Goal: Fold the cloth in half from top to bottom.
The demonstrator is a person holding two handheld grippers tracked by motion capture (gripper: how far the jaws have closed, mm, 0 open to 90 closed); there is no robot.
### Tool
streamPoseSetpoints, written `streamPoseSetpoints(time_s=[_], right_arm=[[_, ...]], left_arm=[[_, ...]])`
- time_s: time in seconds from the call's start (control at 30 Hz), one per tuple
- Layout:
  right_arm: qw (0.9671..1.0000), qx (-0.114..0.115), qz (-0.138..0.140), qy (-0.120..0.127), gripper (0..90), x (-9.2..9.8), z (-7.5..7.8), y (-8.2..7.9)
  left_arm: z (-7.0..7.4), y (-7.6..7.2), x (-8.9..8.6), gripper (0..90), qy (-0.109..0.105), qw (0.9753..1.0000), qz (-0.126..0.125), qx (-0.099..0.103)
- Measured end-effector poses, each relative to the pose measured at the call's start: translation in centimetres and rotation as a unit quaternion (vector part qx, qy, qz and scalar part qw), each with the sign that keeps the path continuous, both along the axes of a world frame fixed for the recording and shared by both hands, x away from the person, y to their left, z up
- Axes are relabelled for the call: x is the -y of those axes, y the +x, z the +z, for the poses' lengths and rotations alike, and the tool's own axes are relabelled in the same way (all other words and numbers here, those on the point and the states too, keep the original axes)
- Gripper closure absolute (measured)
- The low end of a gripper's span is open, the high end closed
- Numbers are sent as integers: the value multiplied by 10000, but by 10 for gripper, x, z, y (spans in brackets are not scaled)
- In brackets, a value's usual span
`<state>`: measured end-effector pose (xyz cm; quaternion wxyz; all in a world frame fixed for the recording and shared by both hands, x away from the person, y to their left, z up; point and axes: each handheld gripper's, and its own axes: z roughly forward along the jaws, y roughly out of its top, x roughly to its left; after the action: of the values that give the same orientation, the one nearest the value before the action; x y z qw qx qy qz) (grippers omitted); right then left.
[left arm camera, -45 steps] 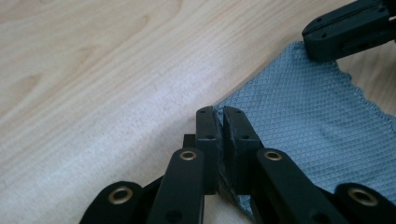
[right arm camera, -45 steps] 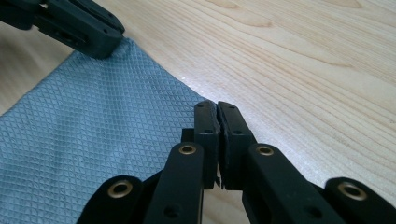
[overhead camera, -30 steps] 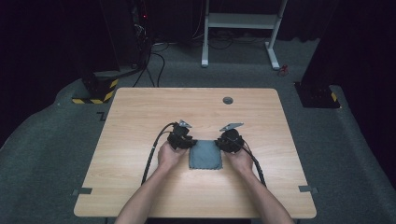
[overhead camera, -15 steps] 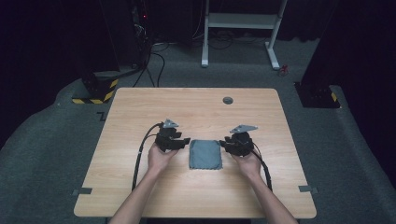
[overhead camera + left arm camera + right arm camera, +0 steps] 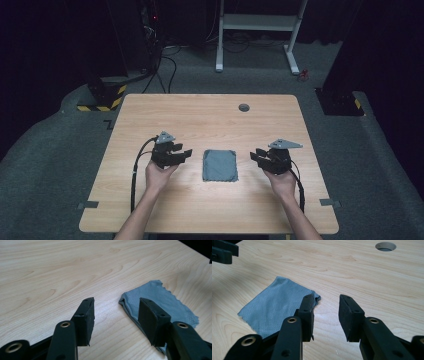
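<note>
On wooden table [image 5: 200,115], unmarked grey cloth [image 5: 219,165], left gripper [image 5: 186,153] and right gripper [image 5: 254,155] fingers apart, empty.

Wearing no sleeves on either forearm. Gripping a black left gripper [image 5: 186,153] and black right gripper [image 5: 256,155], each topped by a grey three-cornered plate, trailing a black cable, showing brass-ringed pivots and small screw holes along flat-padded jaws.

We see bare wood all around on the bench [image 5: 200,115], so passing is free in front and to both sides. Between our left hand-held gripper [image 5: 181,154] and right hand-held gripper [image 5: 256,155] lies only the flat grey cloth [image 5: 219,165], which blocks nothing. A small round hole [image 5: 244,107] sits near the far edge, well apart
</note>
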<state>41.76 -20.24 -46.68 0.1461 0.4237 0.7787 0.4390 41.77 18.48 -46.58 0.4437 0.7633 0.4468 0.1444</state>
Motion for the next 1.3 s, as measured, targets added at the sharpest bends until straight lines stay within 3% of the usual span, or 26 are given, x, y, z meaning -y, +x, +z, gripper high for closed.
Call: streamPoseSetpoints(time_s=[0.23, 0.57, 1.3], right_arm=[[9999, 112, -71, 100, 650, 14, 1, -14], [9996, 89, -211, 191, 647, 28, -4, -26], [9987, 56, -431, 262, 647, 48, -16, -48]], left_arm=[[-3, -17, -14, 477, -25, 9999, 121, 38], [-9, -32, -27, 476, -36, 9997, 241, 67], [-22, -55, -46, 478, -6, 9987, 504, 65]])
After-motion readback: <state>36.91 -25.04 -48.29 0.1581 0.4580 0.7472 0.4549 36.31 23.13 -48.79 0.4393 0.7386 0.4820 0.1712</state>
